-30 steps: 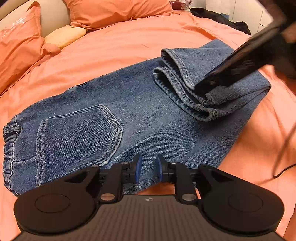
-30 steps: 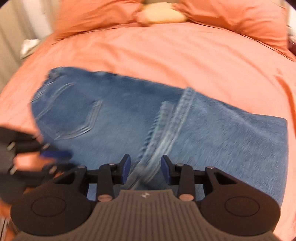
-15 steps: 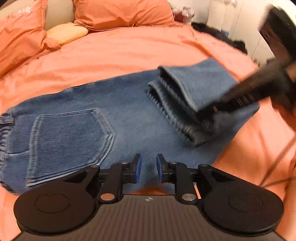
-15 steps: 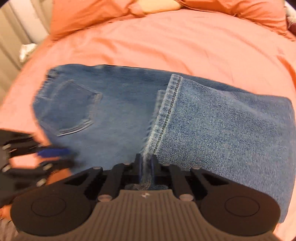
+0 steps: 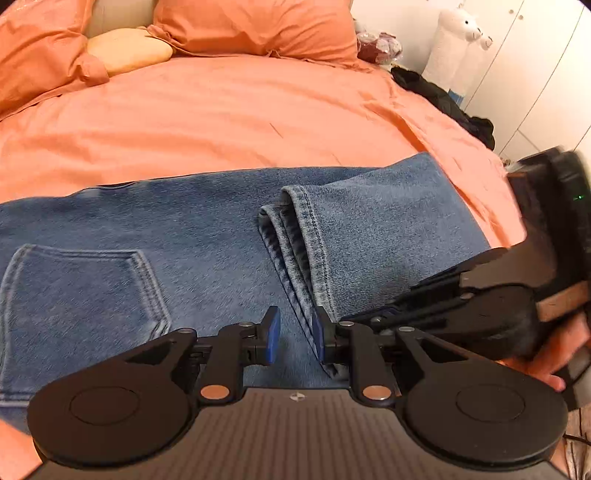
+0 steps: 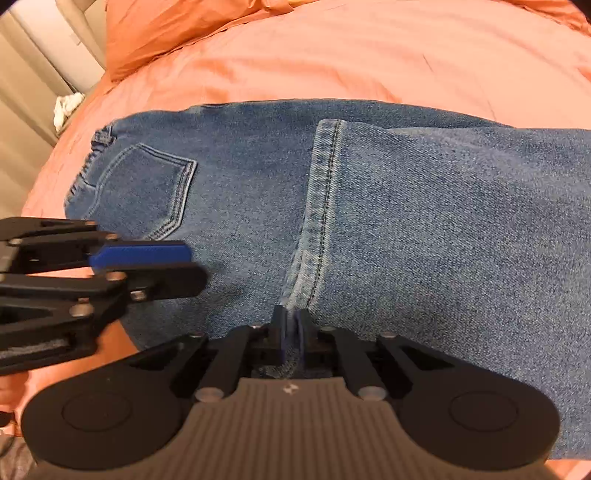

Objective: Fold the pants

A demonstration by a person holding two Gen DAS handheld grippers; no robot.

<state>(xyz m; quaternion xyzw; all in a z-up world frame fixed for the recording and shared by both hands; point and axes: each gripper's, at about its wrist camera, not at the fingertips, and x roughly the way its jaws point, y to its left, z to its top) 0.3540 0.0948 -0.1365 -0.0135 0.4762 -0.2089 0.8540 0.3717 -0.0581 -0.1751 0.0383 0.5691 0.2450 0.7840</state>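
Note:
Blue jeans (image 5: 184,229) lie flat on the orange bedspread (image 5: 221,122), back pocket (image 6: 147,192) to the left. The legs are folded back over them, so the stacked hems (image 5: 295,229) cross the middle. My right gripper (image 6: 290,332) pinches the near end of the hems (image 6: 325,192). Denim fills the narrow gap between its blue pads, and its jaws are opening slightly. My left gripper (image 5: 295,334) hovers open over the jeans' near edge, just left of the right gripper (image 5: 354,319). The hem edge runs under its right pad, unpinched. It also shows in the right wrist view, where my left gripper (image 6: 184,264) sits low on the left.
Orange pillows (image 5: 251,26) and a yellow cushion (image 5: 129,51) line the head of the bed. A dark garment (image 5: 443,99) lies at the bed's far right edge, beside a white plush toy (image 5: 458,40) and white cupboard doors. A hand (image 5: 554,365) holds the right gripper.
My right gripper came down onto the near end of the hems and closed on them. My left gripper slid right along the jeans' near edge, from by the pocket to the hems.

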